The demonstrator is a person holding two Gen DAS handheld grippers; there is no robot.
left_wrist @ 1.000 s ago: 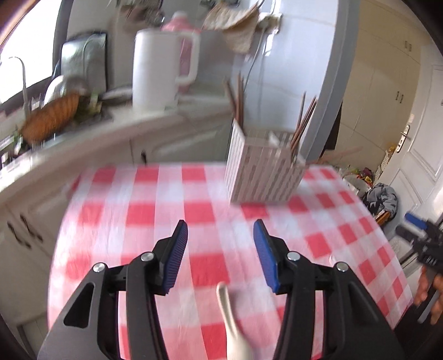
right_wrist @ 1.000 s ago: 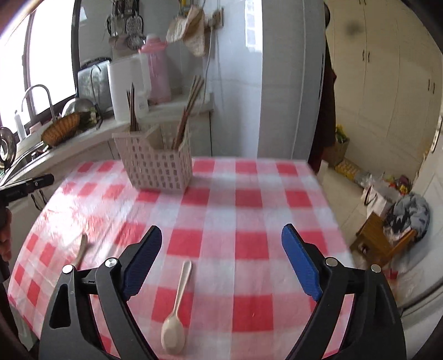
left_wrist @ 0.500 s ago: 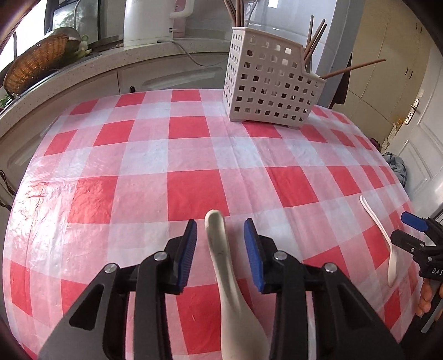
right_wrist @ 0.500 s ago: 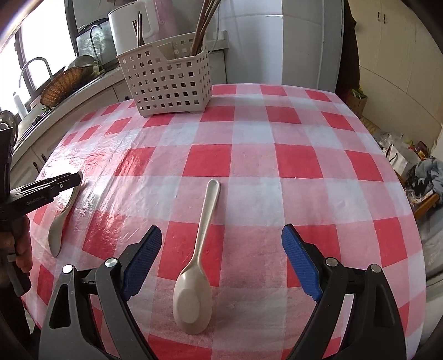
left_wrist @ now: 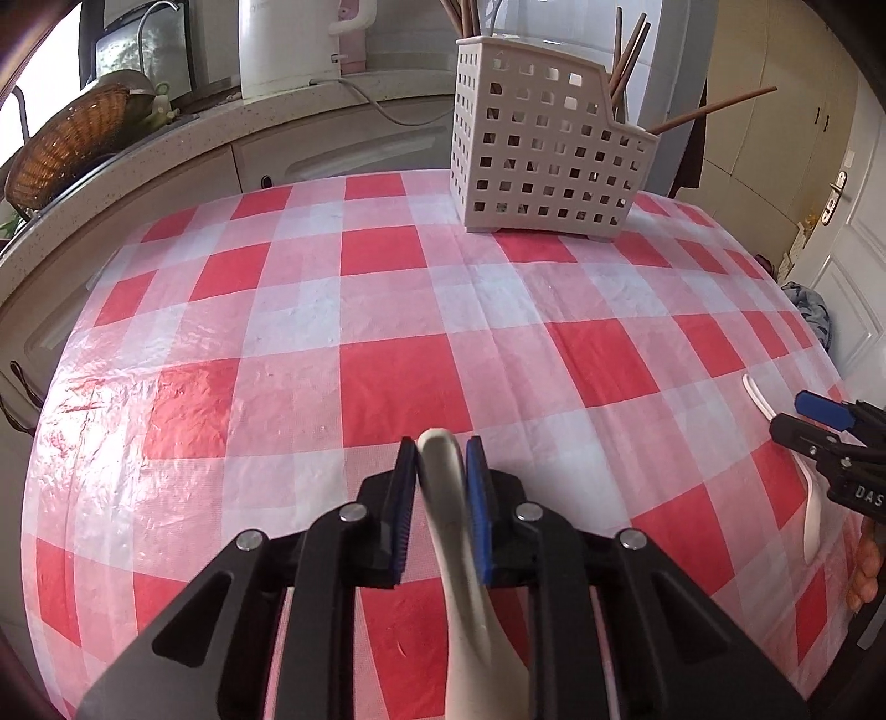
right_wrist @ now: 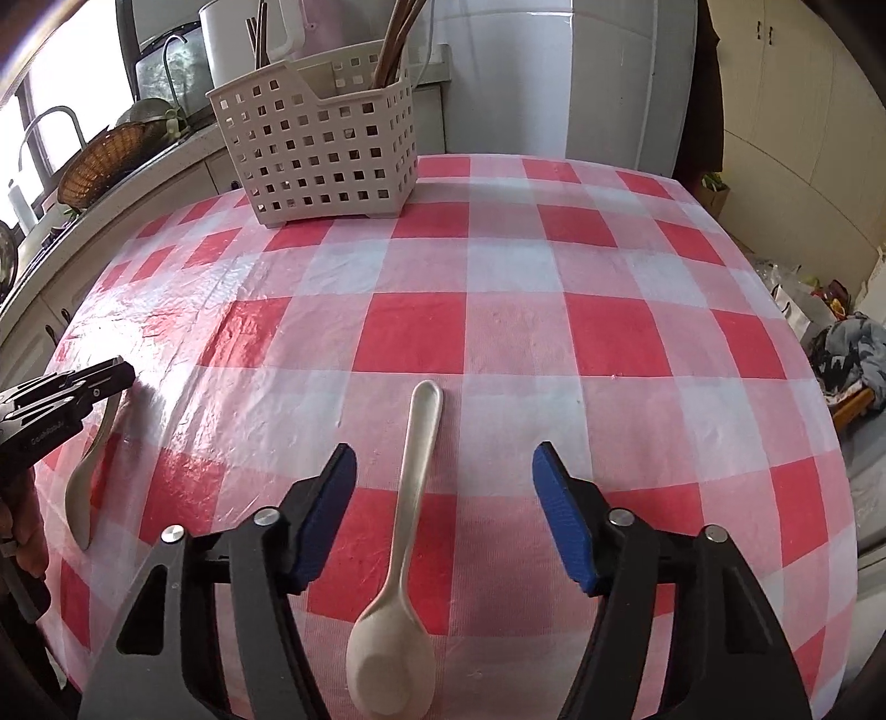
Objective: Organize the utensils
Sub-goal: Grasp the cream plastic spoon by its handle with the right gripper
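The left hand-held gripper [left_wrist: 441, 471] has its blue pads pressed on the handle of a cream plastic spoon [left_wrist: 459, 554] above the red-and-white checked table [left_wrist: 387, 310], a white perforated plastic utensil basket [left_wrist: 548, 149] holding brown chopsticks [left_wrist: 626, 50] standing at the far side.

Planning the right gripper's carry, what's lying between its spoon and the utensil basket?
Nothing: in the right wrist view only bare checkered tablecloth lies between the cream spoon and the white basket.
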